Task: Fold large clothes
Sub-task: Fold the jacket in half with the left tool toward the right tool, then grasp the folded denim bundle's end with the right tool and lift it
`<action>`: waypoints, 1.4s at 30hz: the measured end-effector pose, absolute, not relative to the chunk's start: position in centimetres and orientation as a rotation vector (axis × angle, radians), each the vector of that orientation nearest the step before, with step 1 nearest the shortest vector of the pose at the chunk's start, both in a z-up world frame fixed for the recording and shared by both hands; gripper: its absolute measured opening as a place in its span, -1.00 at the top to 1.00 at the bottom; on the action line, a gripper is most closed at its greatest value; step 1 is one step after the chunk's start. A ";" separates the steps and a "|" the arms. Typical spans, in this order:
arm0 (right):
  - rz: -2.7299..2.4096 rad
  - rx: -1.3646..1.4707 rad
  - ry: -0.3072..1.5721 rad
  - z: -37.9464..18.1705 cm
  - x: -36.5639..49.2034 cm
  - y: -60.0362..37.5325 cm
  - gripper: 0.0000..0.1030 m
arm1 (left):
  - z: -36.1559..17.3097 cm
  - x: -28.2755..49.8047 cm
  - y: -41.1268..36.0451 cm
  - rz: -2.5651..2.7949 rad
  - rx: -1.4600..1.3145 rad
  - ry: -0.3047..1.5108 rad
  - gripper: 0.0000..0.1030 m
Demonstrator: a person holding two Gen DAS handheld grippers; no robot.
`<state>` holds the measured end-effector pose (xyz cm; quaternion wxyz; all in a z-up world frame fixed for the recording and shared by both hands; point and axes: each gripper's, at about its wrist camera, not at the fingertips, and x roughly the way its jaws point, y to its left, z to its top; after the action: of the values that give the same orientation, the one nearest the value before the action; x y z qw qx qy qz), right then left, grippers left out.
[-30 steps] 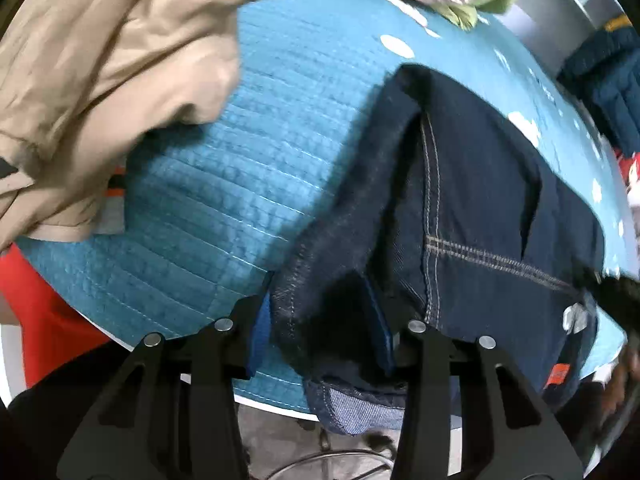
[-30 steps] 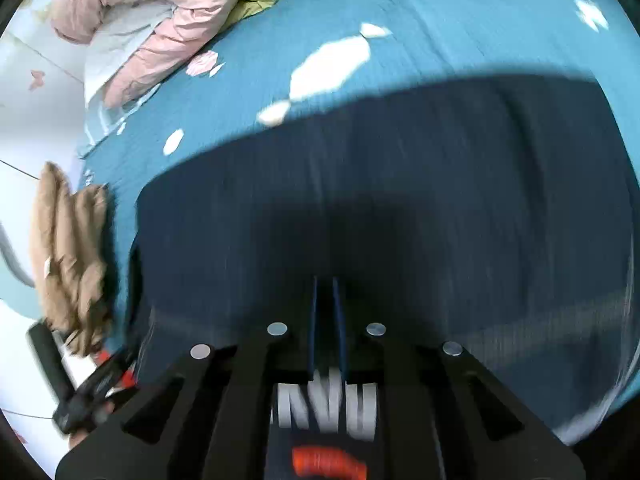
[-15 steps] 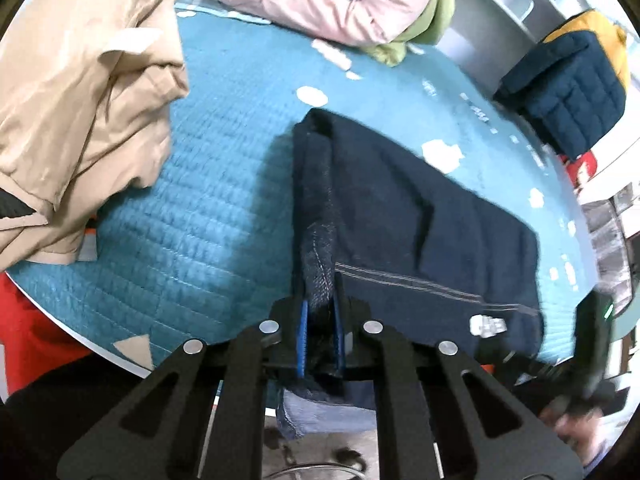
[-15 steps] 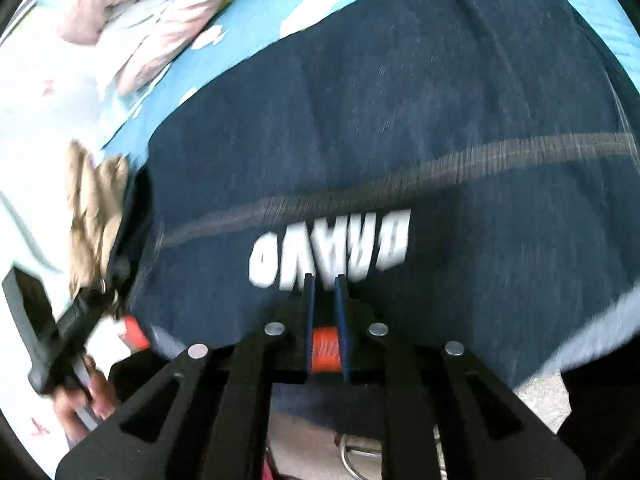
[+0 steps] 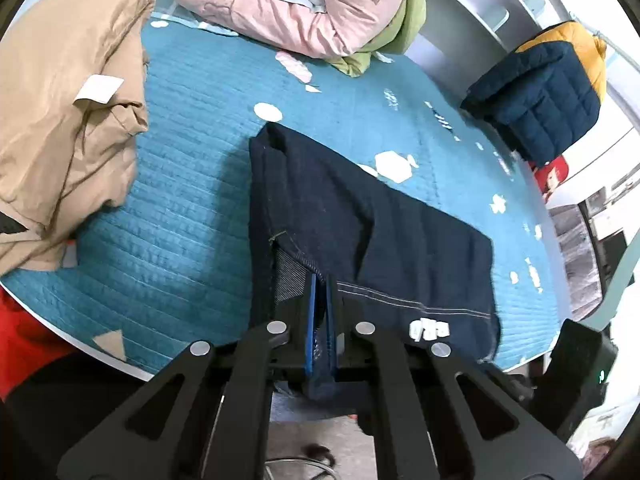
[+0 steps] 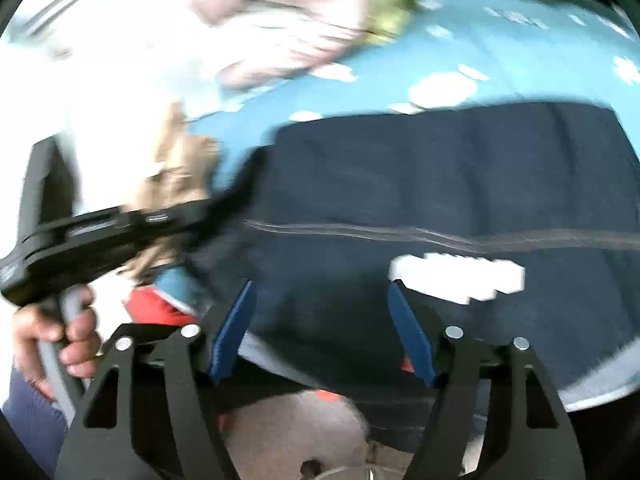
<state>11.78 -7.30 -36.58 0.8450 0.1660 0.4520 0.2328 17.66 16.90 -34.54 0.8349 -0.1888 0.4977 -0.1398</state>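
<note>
Left tongs (image 5: 320, 312) pinch jeans (image 5: 360, 216) hem at quilt (image 5: 192, 184) edge

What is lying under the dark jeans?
The jeans lie on a teal quilted cover with white shapes. What is under the middle of the jeans is hidden.

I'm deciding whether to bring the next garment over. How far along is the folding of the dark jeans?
Partly done. The dark jeans already lie doubled over on the teal quilt, waistband at the near edge. In hand: the left gripper is shut on the denim at the near corner, while the right gripper has just been opening and grips nothing. Left: at least one more fold.
</note>
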 end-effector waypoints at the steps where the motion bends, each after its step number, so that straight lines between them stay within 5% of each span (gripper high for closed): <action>1: 0.510 0.345 0.958 -36.6 12.2 -6.3 -0.36 | -34.4 17.7 16.7 -0.304 -0.396 1.054 0.91; 13: 0.507 0.330 1.008 -38.9 14.8 0.5 -0.39 | -32.8 18.1 14.8 -0.351 -0.312 1.048 0.91; 15: 0.487 0.355 1.034 -39.4 15.5 0.1 0.26 | -32.9 18.0 14.6 -0.348 -0.316 1.051 0.92; 17: 0.471 0.358 1.050 -39.7 16.0 -0.2 0.63 | -32.9 17.8 14.2 -0.339 -0.290 1.053 0.92; 22: 0.442 0.433 1.016 -38.1 15.6 -3.0 0.77 | -31.2 17.4 12.7 -0.379 -0.281 1.014 0.91; 24: 0.432 0.477 0.998 -37.0 15.3 -4.6 0.78 | -29.8 17.0 11.8 -0.475 -0.315 0.982 0.57; 25: 0.426 0.495 0.984 -36.3 15.2 -5.6 0.78 | -28.7 16.7 11.3 -0.492 -0.318 0.946 0.19; 29: 0.397 0.567 0.935 -33.8 14.1 -10.6 0.78 | -25.2 15.4 10.3 -0.536 -0.337 0.792 -0.09; 31: 0.380 0.607 0.919 -33.1 13.6 -13.1 0.78 | -24.6 15.2 10.0 -0.462 -0.287 0.756 -0.47; 42: 0.147 0.691 0.824 -31.7 9.2 -28.6 0.79 | -36.5 17.4 2.0 -0.335 -0.095 1.064 -0.51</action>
<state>9.23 -28.58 -31.74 0.8563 0.3289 0.3921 0.0700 17.39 2.04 -36.49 0.8473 -0.0449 0.5048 -0.1589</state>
